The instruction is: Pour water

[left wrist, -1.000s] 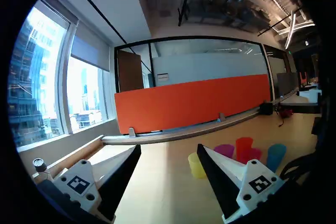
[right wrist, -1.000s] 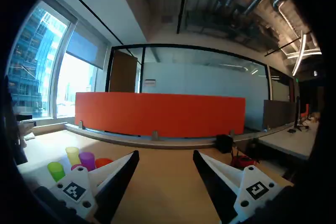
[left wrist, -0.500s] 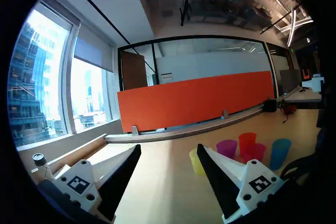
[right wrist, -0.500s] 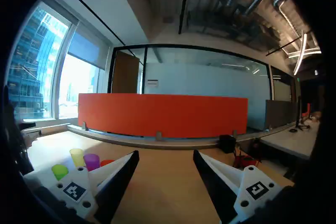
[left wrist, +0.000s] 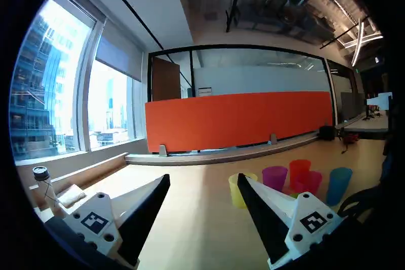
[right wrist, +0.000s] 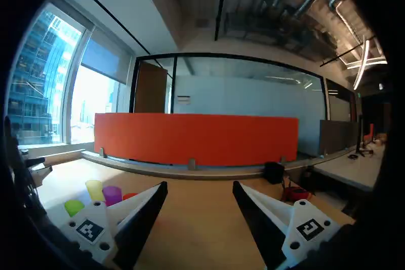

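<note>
Wooden surface (left wrist: 197, 229) is spread beneath both grippers, with coloured cups grouped on it. In the left gripper view a yellow cup (left wrist: 237, 189), purple cup (left wrist: 275, 178), orange cup (left wrist: 299, 169), pink cup (left wrist: 309, 183) and blue cup (left wrist: 338, 185) are seen past the right-hand finger, and a capped bottle (left wrist: 43, 181) is seen far left, by the window. In the right gripper view a green cup (right wrist: 74, 206) is seen low left. The fingers of the left gripper (left wrist: 202, 178) and the right gripper (right wrist: 199, 185) are held wide, with nothing between them. An orange partition (left wrist: 238, 120) is seen behind.

Orange partition (left wrist: 238, 118) stands behind the wooden desk (left wrist: 202, 214).
</note>
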A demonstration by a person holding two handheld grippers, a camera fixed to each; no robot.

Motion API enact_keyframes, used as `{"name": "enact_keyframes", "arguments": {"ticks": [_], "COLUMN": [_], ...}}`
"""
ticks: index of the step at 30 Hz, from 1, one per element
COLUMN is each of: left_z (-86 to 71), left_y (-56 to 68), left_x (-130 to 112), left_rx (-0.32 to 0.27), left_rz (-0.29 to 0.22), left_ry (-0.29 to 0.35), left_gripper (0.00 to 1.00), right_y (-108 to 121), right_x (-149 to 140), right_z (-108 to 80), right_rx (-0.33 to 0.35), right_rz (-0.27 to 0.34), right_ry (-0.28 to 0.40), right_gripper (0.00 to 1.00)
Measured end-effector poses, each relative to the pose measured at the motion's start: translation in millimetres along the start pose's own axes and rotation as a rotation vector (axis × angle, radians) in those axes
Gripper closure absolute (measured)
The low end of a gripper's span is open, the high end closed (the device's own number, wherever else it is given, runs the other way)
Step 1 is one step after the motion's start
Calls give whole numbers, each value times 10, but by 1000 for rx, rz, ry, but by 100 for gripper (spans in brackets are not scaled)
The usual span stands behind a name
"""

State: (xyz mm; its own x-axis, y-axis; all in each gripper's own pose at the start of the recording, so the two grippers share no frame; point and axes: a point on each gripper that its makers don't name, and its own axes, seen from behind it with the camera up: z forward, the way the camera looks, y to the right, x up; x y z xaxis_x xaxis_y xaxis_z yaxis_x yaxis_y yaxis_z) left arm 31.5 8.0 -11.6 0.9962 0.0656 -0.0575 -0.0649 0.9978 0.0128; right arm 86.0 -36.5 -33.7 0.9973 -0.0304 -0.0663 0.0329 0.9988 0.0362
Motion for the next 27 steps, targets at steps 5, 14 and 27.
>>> {"name": "enact_keyframes", "arguments": {"ticks": [5, 14, 27], "left_z": [23, 51, 72], "left_y": [-61, -95, -42], "left_x": [-47, -132, -247], "left_rx": [6, 8, -2], "left_rz": [-20, -41, -64], "left_ry": [0, -6, -28], "left_gripper": [1, 1, 1], "right_y": [8, -9, -37], "right_x": [16, 54, 40], "right_z": [-6, -16, 1], "right_rx": [-3, 3, 6], "right_rz": [-3, 2, 0], "right_ry": [1, 2, 1], "right_gripper": [0, 0, 0]}}
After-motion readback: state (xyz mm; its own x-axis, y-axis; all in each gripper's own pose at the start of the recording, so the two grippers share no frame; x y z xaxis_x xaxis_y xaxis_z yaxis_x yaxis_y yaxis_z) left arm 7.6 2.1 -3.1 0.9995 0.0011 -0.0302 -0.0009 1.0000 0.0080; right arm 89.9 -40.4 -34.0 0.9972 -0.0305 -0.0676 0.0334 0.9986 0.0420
